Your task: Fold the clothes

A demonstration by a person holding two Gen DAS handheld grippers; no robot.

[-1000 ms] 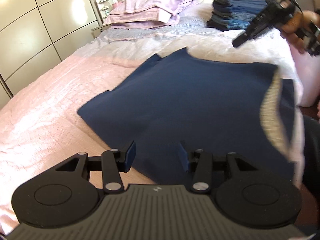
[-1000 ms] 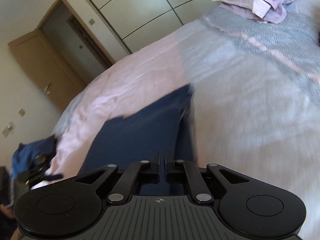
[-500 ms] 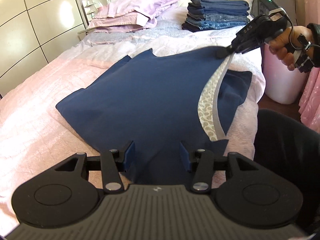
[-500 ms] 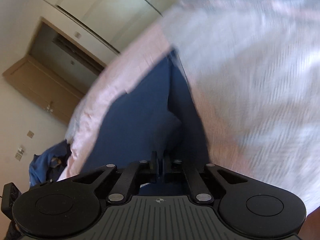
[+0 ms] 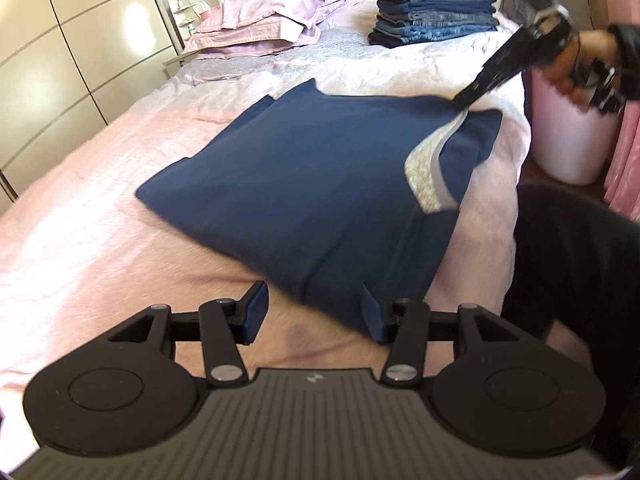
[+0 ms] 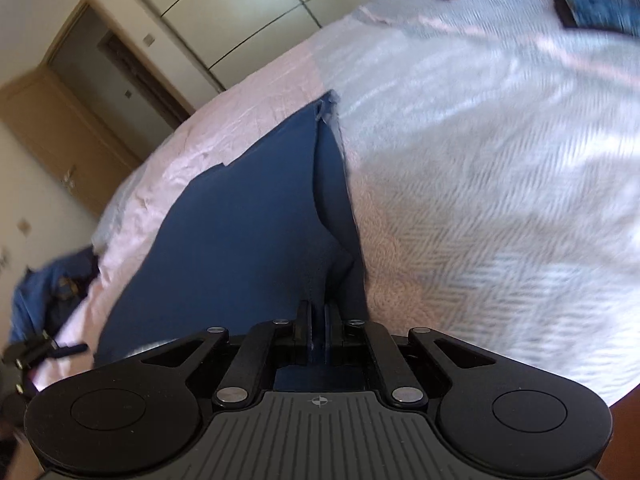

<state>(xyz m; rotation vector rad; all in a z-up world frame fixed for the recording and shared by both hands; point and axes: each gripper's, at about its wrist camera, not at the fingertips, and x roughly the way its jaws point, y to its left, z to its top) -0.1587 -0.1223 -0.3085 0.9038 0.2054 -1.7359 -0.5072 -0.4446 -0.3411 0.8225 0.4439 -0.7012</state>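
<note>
A navy garment [image 5: 320,176] with a grey patterned band [image 5: 428,176] lies flat on the pink bed [image 5: 80,216]. My left gripper [image 5: 314,312] is open at the garment's near corner. That corner lies between the jaws, beside the right pad, and nothing presses on it. At the far right corner, my right gripper [image 5: 464,100] is shut on the fabric where the grey band ends. In the right wrist view the right gripper [image 6: 318,320] pinches a navy fold [image 6: 336,240], and the garment [image 6: 224,240] stretches away to the left.
A stack of folded jeans [image 5: 436,12] and purple pillows [image 5: 280,20] lie at the head of the bed. A white bin [image 5: 568,148] stands beside the bed on the right, near the person's dark clothing [image 5: 580,260]. Wardrobe doors [image 5: 60,60] line the left. More blue clothes [image 6: 52,288] lie beyond the bed.
My right gripper came down from above the bed to the garment's far right corner and shut on it. The left gripper drew back from over the garment to its near corner.
</note>
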